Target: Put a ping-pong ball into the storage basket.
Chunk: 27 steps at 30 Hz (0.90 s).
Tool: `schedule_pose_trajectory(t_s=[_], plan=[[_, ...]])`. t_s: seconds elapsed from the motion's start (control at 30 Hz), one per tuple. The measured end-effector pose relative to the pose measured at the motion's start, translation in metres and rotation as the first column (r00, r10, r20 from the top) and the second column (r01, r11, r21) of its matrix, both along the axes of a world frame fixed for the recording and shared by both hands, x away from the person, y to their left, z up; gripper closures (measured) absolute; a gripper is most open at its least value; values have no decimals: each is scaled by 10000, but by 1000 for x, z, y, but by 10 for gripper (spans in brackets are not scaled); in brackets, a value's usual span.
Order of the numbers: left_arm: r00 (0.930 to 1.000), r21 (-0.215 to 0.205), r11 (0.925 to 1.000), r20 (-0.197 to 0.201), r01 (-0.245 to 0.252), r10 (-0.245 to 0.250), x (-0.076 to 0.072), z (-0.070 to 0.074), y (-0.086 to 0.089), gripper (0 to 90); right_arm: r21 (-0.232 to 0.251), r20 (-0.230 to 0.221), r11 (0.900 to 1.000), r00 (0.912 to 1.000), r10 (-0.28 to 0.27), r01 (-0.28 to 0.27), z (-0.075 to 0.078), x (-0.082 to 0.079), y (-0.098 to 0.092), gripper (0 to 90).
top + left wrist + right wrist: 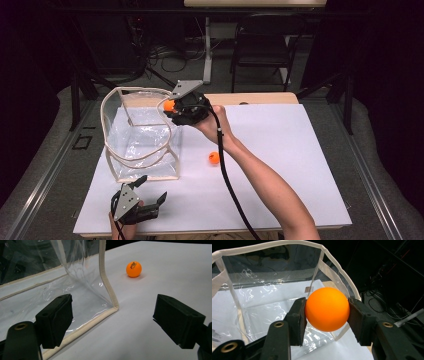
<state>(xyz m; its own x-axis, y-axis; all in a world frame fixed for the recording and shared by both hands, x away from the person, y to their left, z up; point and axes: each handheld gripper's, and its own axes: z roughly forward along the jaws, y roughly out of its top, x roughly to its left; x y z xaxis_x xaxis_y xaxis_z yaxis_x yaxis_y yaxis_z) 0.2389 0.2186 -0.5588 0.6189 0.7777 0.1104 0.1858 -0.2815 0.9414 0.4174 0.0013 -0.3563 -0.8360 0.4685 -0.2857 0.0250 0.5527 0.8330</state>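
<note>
A clear plastic bag (140, 140) with cream trim stands open-topped on the white board; its rim (287, 243) and its near corner (110, 307) are plain in the two gripper views. My right gripper (172, 106) is shut on an orange ball (169, 105) (327, 309), held at the bag's right top edge, above the opening. A second orange ball (214, 158) (133, 269) lies on the board to the right of the bag. My left gripper (150, 192) (113, 322) rests open near the board's front edge, in front of the bag's corner, with nothing between its fingers.
The white board (280, 150) covers the table, with bare room to the right of the loose ball. A black cable (232, 190) trails from the right gripper along the forearm. A chair (262, 45) and a table leg stand beyond the far edge.
</note>
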Motion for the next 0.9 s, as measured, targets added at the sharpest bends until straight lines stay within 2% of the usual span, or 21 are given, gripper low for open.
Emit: schedule_pose_trajectory(t_s=[0.9], plan=[[10000, -23, 10000, 51, -24, 24, -1, 1, 0, 157, -130, 14, 9990, 9991, 423, -423, 6, -6, 18, 511]])
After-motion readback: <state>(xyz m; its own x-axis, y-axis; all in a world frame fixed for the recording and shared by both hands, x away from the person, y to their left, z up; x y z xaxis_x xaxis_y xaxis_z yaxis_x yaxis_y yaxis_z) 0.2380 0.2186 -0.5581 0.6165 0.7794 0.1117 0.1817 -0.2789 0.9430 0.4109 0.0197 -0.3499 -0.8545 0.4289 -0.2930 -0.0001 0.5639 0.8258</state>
